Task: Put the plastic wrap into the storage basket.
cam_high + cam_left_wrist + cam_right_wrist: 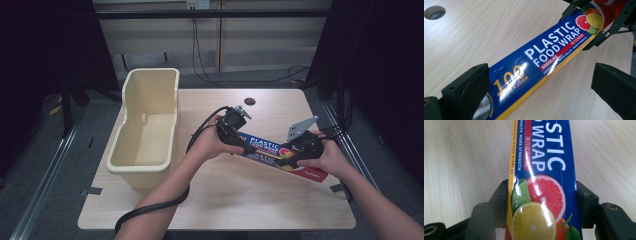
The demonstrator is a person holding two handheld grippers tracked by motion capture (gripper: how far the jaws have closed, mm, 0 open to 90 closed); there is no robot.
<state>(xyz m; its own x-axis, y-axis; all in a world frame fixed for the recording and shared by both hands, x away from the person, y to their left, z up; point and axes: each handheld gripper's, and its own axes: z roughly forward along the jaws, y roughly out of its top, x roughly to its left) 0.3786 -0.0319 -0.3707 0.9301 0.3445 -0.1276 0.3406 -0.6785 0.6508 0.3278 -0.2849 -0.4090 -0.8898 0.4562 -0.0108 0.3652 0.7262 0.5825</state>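
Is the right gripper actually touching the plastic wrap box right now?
Touching. In the right gripper view, the right gripper has both black jaws pressed flat against the two sides of the plastic wrap box, with no gap on either side.

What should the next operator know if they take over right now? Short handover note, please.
Right tongs: shut on the plastic wrap box, gripping its fruit-picture end.
Left tongs: open, jaws straddling the box's other end; the right jaw stands clearly off it.
Box: over the wooden table, right of the cream bin, which holds nothing visible.
Done: box gripped by one pair of tongs.
Left: probably close the left tongs, then move the box, perhaps into the bin.
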